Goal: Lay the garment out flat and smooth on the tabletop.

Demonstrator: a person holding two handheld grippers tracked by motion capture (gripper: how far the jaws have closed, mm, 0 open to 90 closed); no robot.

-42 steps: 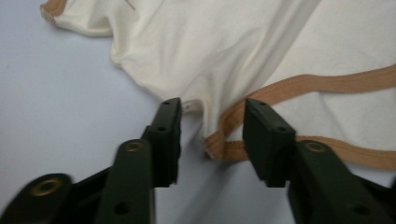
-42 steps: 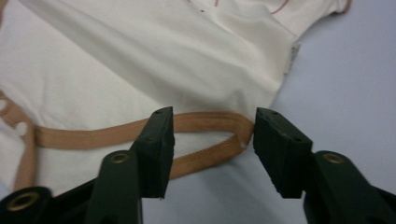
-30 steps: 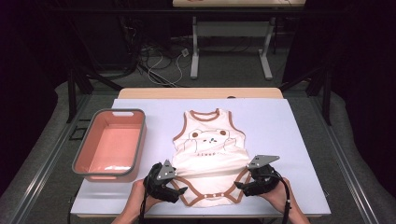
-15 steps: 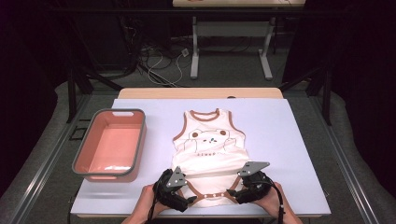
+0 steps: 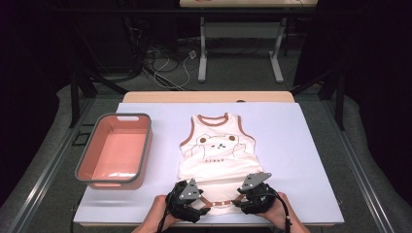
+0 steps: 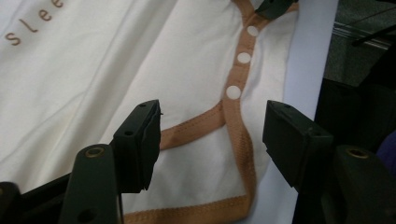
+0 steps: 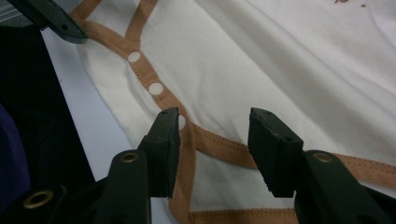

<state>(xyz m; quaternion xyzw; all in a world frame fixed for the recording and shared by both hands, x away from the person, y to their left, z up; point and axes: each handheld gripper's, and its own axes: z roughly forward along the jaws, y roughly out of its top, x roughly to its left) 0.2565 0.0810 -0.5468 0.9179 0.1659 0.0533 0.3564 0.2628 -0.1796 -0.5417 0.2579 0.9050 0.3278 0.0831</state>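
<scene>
Dark room behind, cables on the floor under a far desk; up front a pale lilac sheet covers the worktop [image 5: 301, 145].

Cream sleeveless baby bodysuit [image 5: 216, 158] with tan trim and a bear print lies flat, neck away from the person, snap end nearest both hand-held grippers.

Left hand-held gripper [image 5: 201, 211]: low at the bodysuit's near left corner, held in the person's left hand [image 5: 155, 216]. In its own view [image 6: 212, 135] the jaws stand apart and have just been closing; between them lies the tan-trimmed corner flap, with the row of white round snaps [image 6: 243, 58] running away ahead. Pads not pressing on cloth as far as can be seen.

Right hand-held gripper [image 5: 239, 201]: mirrored at the near right corner, just across the snap strip from the left one. Its own view [image 7: 214, 144] shows jaws parted and just been closing, with crossing tan bands of trim between them; one snap sits right at the left jaw's tip. No pinch visible.

Salmon-pink rectangular plastic tub with grey rim [image 5: 80, 165]: well off to the left of the left hand-held gripper, beyond it.
</scene>
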